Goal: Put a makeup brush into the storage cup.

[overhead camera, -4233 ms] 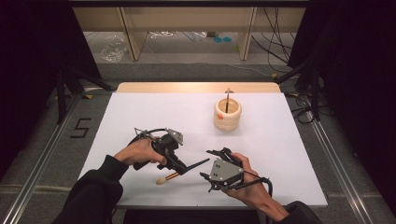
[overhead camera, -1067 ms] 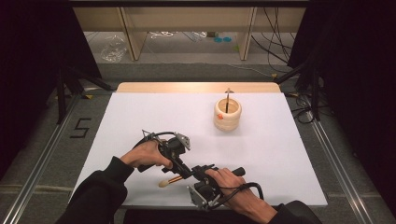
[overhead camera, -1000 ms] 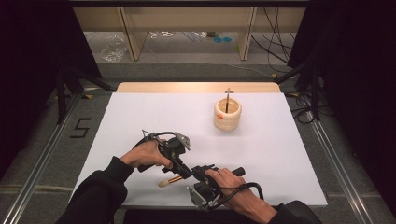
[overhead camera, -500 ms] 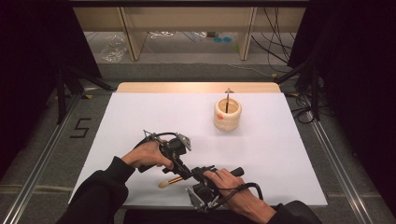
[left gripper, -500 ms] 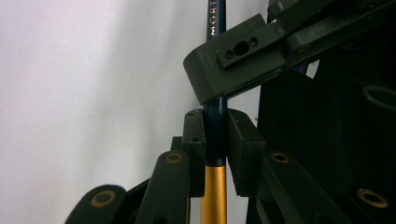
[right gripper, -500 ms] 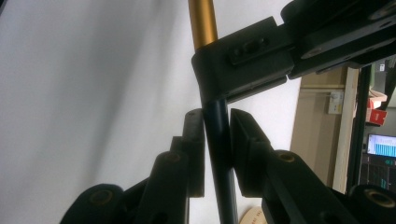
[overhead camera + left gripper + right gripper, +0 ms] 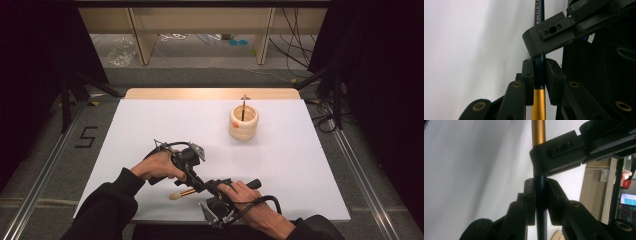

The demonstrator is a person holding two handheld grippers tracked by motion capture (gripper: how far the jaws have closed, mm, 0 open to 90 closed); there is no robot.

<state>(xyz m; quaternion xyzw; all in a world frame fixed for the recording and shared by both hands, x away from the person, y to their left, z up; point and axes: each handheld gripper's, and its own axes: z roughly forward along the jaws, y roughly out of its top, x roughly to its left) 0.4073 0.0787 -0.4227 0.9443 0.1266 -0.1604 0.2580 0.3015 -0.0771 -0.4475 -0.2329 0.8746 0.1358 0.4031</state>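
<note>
White sheeting covers the table [image 7: 150,125], with a strip of pale wood bare along its far edge; beyond it stand light wooden shelf legs over a grey floor strewn with cables, and dark curtains close both sides; a black figure 5 is marked on the floor at the left. On the near part of the table the two hands meet: the left gripper [image 7: 196,181] pinches a makeup brush [image 7: 181,193] on its dark blue handle just above the gold ferrule, jaws pressed to it in the left gripper view [image 7: 539,75]; the right gripper [image 7: 212,187] has just been closing its jaws on the same handle farther along, and they clamp it in the right gripper view [image 7: 541,195]. The brush's pale tuft points left, close above the sheet. Well apart, toward the far right, a round wooden holder [image 7: 243,122] stands upright with one dark stick in it.
</note>
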